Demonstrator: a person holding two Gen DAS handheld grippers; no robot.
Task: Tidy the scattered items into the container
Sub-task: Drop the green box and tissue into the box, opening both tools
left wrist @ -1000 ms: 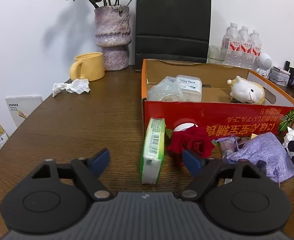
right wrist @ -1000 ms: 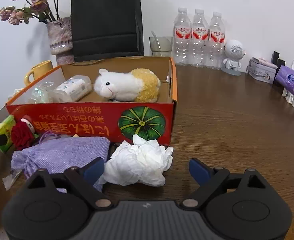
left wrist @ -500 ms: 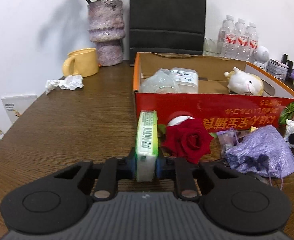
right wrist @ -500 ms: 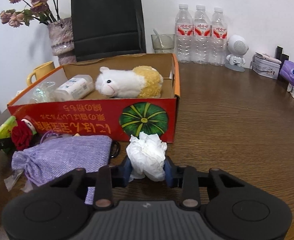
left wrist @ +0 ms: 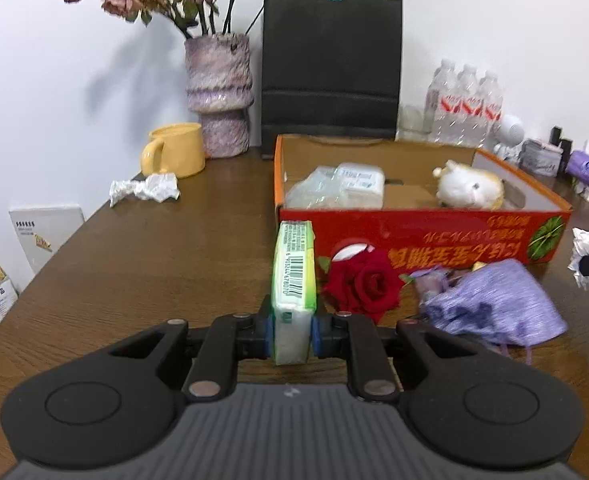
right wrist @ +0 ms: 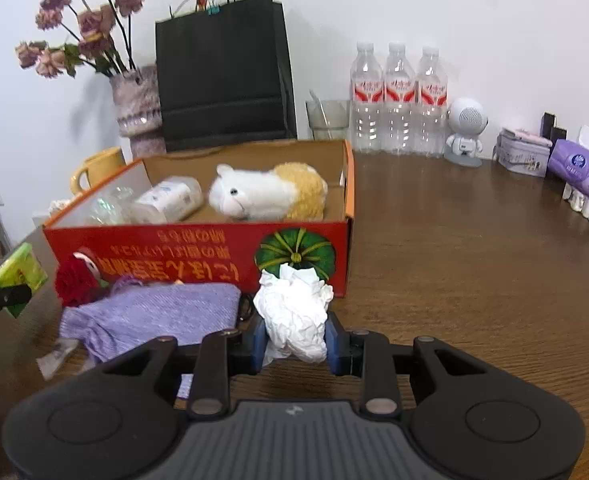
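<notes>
At the lower centre of the left wrist view, the left gripper [left wrist: 292, 330] is closed on a green tissue pack [left wrist: 294, 280]; both blue pads press on its near end, and the pack points away toward the red cardboard box [left wrist: 414, 232]. Just to the right of the pack lie a red rose [left wrist: 364, 286] and a purple pouch [left wrist: 498, 306], both in front of the box wall.

In the right wrist view, the right gripper [right wrist: 294, 338] is closed on a crumpled white tissue [right wrist: 294, 310] at the lower centre; the pads squeeze it from both sides, just before the pumpkin picture on the box. Inside the box lie a plush toy [right wrist: 266, 192] and a plastic container [right wrist: 168, 200]. Another crumpled tissue [left wrist: 144, 190] lies on the table [left wrist: 154, 260] at the left of the left wrist view, near a yellow mug [left wrist: 174, 150].
</notes>
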